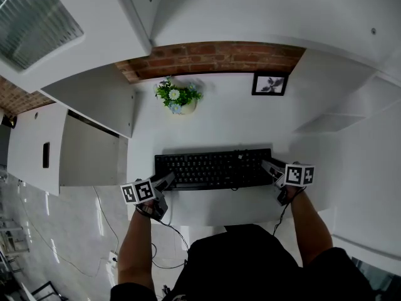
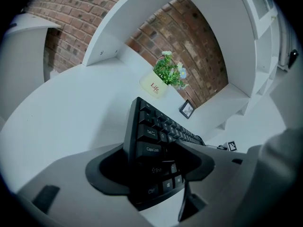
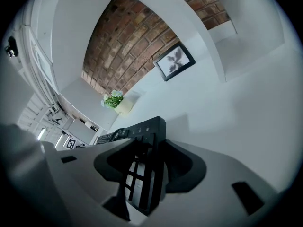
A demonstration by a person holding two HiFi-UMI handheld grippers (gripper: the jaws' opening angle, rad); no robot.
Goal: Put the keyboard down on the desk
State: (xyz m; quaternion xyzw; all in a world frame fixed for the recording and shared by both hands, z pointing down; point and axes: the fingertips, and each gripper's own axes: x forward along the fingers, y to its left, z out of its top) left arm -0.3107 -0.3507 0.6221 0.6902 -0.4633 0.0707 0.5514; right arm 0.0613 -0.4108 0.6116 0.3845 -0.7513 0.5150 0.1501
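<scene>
A black keyboard (image 1: 213,168) lies flat across the white desk (image 1: 225,127), close to its front edge. My left gripper (image 1: 168,180) straddles the keyboard's left end (image 2: 151,131). Its jaws stand apart from it, with the Shift and Ctrl keys showing in the gap. My right gripper (image 1: 270,167) straddles the right end (image 3: 142,131) the same way. Its jaws are spread, and pale keys show between one jaw and the board. Neither gripper presses on the keyboard.
A small potted plant (image 1: 178,97) and a framed picture (image 1: 270,84) stand at the back of the desk against a brick wall. White shelf panels (image 1: 94,99) flank the desk on both sides. A cable (image 1: 100,212) trails over the floor at the left.
</scene>
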